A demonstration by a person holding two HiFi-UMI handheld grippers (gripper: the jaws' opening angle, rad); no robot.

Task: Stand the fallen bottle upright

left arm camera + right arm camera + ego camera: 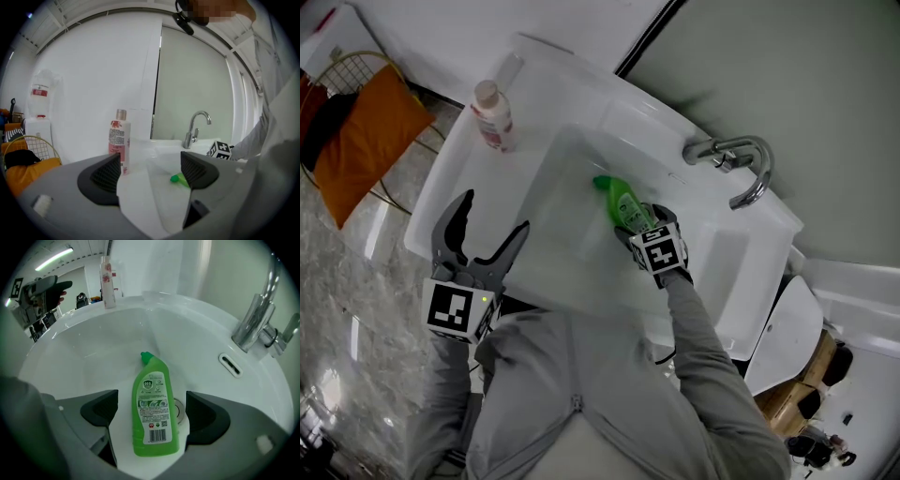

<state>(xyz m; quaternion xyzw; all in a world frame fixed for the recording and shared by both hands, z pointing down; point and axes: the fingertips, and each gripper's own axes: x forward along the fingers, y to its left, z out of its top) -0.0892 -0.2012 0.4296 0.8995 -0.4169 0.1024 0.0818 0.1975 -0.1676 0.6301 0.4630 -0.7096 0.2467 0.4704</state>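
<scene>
A green bottle (622, 200) with a green cap lies on its side in the white sink basin (562, 234), its cap pointing towards the far wall. In the right gripper view the bottle (152, 413) lies label up between the two jaws, with a gap on each side. My right gripper (639, 223) points steeply down over the bottle's base end and is open, its pads clear of the bottle. My left gripper (495, 214) hovers open and empty at the sink's front left edge; in its own view the green bottle (179, 178) shows low in the basin.
A pink-labelled bottle (494, 117) stands upright on the sink's left rim. A chrome faucet (741, 164) rises at the back right. The drain (180, 408) lies beside the green bottle. An orange cushion (366, 141) sits in a wire basket on the floor at left.
</scene>
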